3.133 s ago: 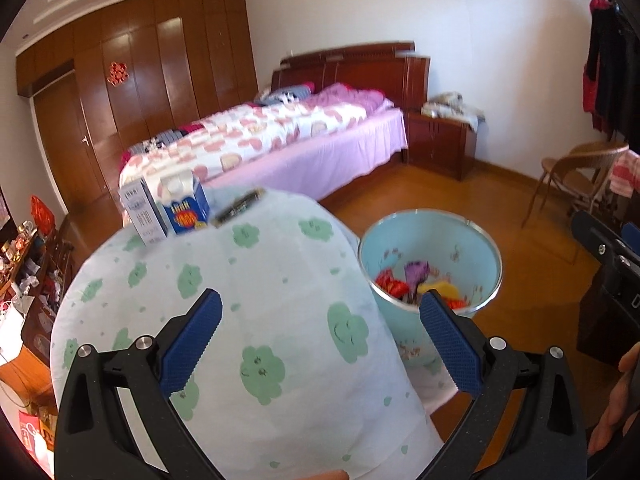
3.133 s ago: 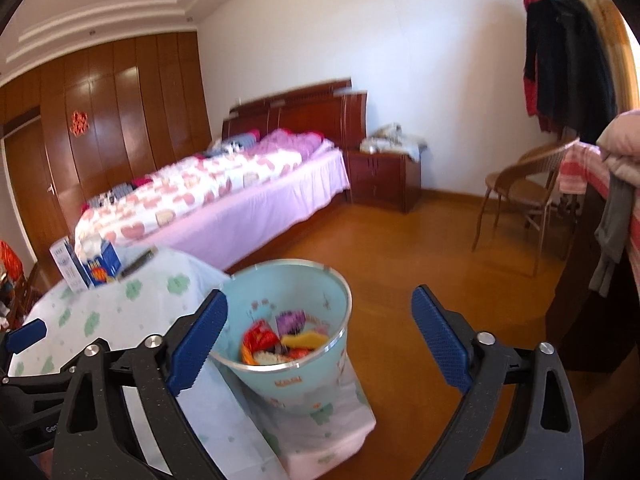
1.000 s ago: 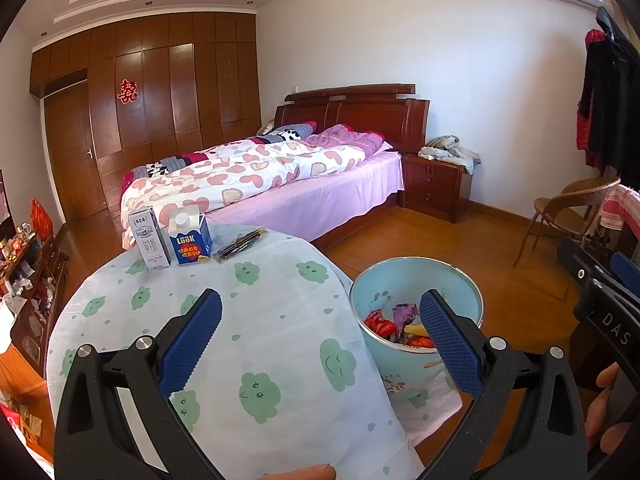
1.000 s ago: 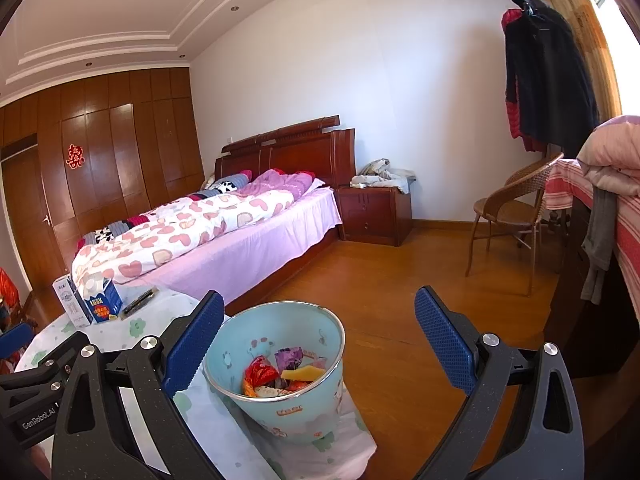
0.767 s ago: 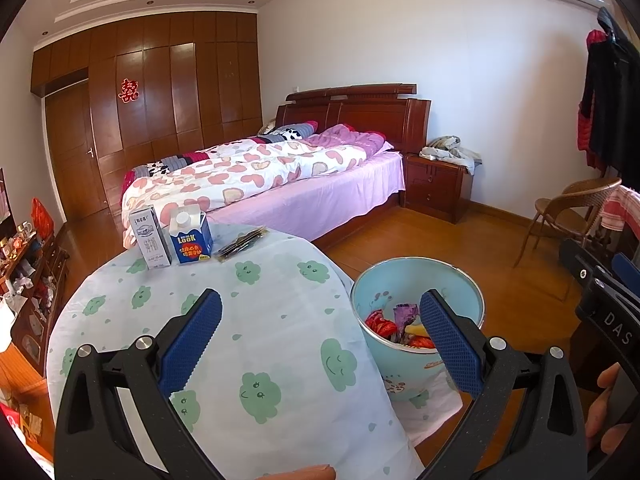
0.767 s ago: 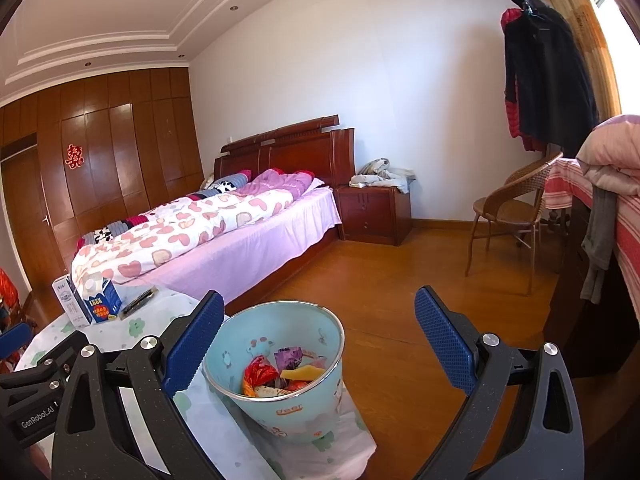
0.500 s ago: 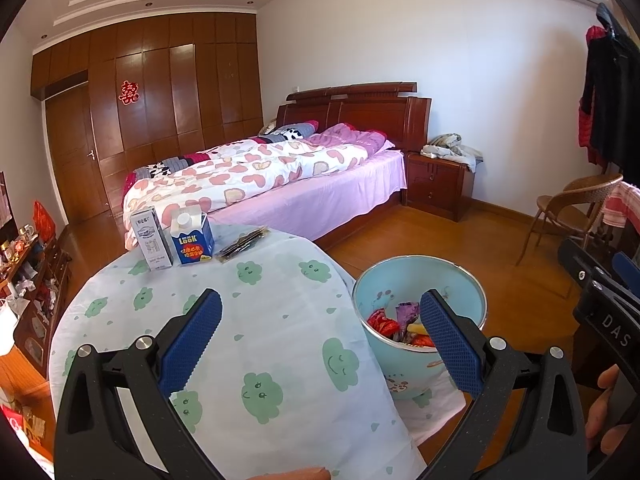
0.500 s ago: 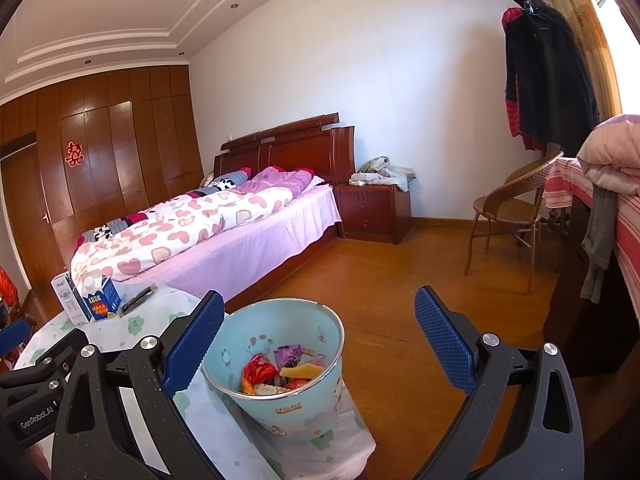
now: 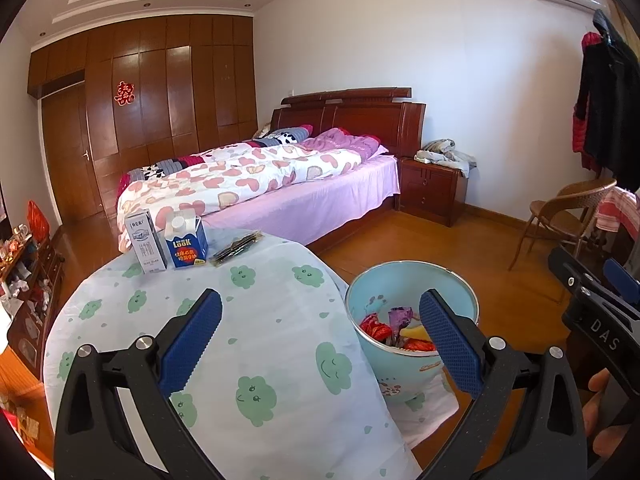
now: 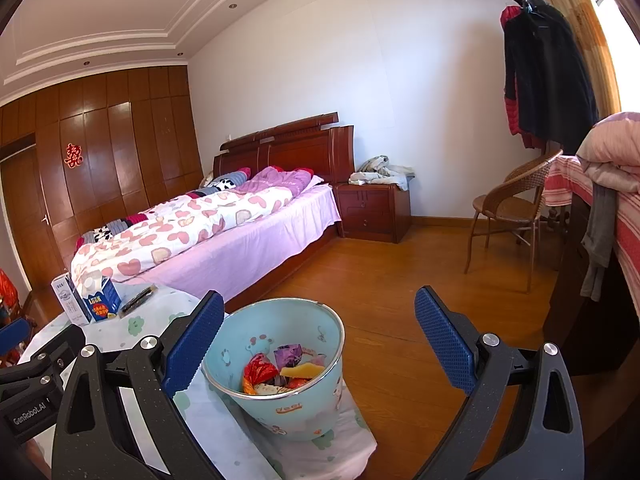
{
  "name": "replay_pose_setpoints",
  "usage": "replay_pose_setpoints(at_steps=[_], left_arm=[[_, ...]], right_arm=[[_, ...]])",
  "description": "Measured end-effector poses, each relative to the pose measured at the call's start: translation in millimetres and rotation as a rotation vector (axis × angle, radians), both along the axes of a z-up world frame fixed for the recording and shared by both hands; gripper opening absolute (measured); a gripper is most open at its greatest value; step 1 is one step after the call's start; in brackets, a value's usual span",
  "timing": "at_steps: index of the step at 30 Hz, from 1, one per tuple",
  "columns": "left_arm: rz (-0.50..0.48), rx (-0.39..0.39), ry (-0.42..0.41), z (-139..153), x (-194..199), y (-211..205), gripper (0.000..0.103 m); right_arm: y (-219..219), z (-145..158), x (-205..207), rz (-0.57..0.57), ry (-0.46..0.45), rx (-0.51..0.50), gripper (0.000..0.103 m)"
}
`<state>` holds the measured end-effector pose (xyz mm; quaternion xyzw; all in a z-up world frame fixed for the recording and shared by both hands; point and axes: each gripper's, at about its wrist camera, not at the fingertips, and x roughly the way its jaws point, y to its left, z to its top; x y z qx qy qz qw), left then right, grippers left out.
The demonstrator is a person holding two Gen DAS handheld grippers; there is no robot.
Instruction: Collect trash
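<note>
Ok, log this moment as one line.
left gripper: open, empty | right gripper: open, empty | bin: wrappers inside | table: two cartons, packet

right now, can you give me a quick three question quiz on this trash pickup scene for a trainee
1. True or false: the light blue round bin already holds colourful wrappers.
2. Which stands nearest the flat dark packet on the cloud-print tablecloth? A) the blue LOOK carton B) the white and grey carton C) the bin
3. Fill in: both the left gripper and the right gripper are ____ and hold nothing.

Key: 1 true; 2 A; 3 open
</note>
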<state>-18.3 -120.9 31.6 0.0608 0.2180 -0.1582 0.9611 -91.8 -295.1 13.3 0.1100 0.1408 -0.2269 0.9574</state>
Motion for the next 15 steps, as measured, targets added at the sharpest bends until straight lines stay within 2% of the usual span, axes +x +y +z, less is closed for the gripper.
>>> replay_pose_setpoints(at_steps=[15], left_arm=[[0.029,0.003,0.005,0.9,5.5,3.2,0.097]], right_arm=[[1.7,-0.1,0.2,0.001,0.005,0.004,0.094]])
